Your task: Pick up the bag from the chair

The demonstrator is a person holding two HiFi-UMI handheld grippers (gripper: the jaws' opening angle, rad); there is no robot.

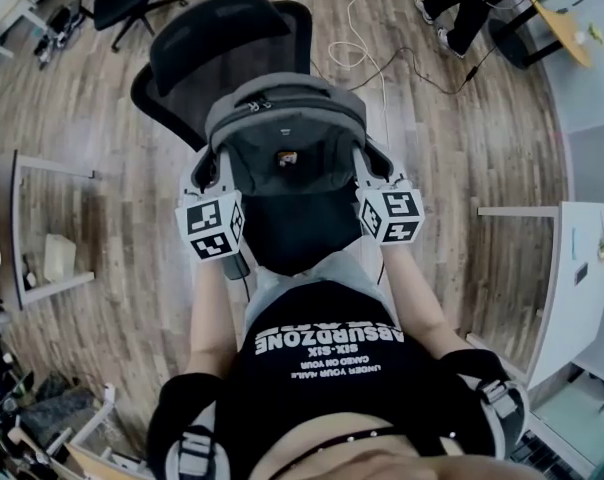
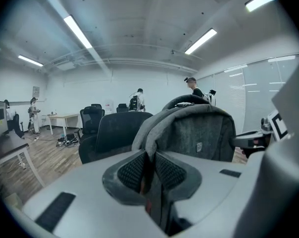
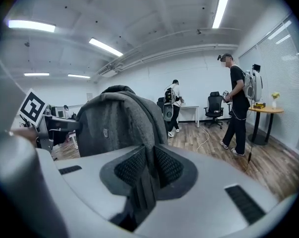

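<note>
A grey backpack hangs upright between my two grippers, over the seat of a black mesh office chair. My left gripper is shut on the bag's left shoulder strap, which runs between its ribbed pads. My right gripper is shut on the right strap in the same way. The bag's grey body fills the middle of the left gripper view and stands left of centre as grey fabric in the right gripper view. Whether the bag's bottom touches the seat is hidden.
A white desk stands at the left and a white cabinet at the right. Cables trail on the wood floor behind the chair. A person stands at the far right; others work near far desks.
</note>
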